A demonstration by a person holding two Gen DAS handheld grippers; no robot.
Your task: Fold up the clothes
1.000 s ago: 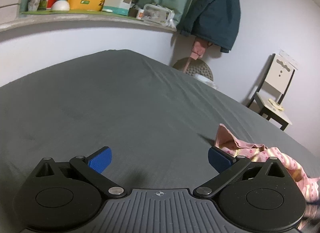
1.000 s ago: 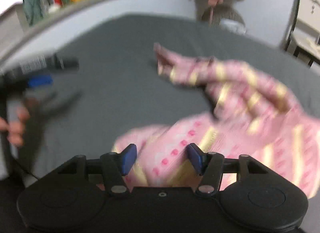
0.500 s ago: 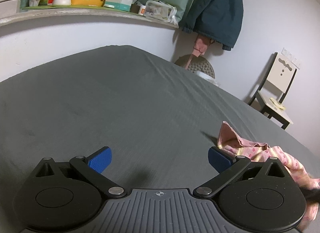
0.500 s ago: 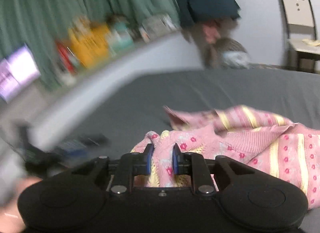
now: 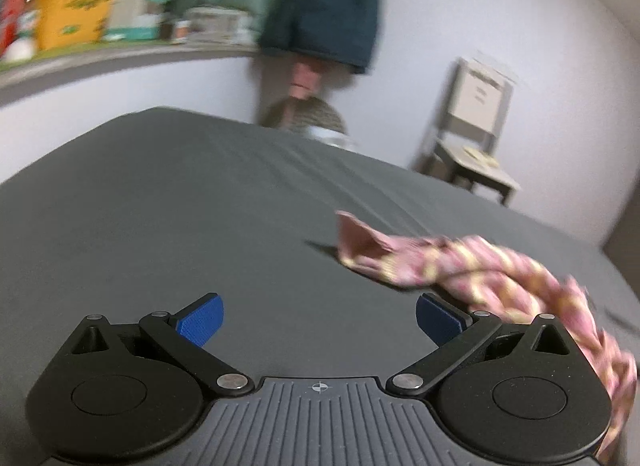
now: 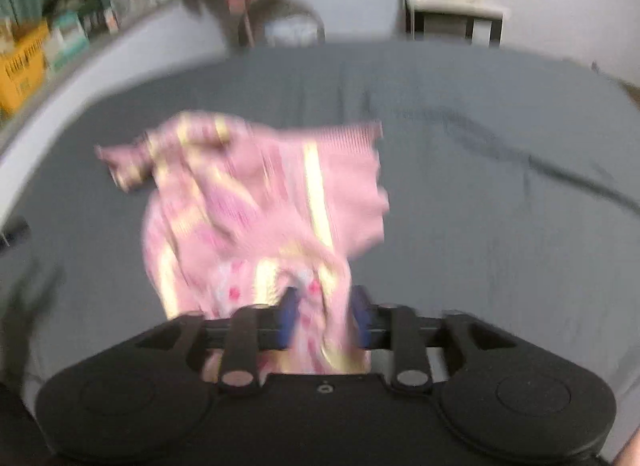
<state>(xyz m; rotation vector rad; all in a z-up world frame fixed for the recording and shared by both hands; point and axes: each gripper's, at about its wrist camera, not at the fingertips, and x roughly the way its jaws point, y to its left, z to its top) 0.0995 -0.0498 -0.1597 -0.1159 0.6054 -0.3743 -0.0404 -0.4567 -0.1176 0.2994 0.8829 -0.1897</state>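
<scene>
A pink knit garment [image 6: 256, 193] with yellow stripes and red dots lies bunched on the grey bed sheet [image 6: 500, 193]. One end of it rises into my right gripper [image 6: 324, 318]. The blue pads stand apart and the jaws are opening, with a fold of the cloth loose between them. In the left wrist view the same garment [image 5: 460, 266] trails from mid-right to the right edge, blurred. My left gripper [image 5: 320, 322] hovers over bare sheet [image 5: 180, 205] just left of it, open and holding nothing.
A shelf [image 5: 120, 55] crowded with boxes and bottles runs along the far wall. A dark jacket [image 5: 324, 5] hangs above a round woven stool [image 5: 308, 121]. A pale chair [image 5: 472, 145] stands beyond the bed's far right side.
My right gripper closed on the garment's edge, swung it sideways and upward, and its jaws have since widened. My left gripper shifted a little, bringing more of the garment into its view.
</scene>
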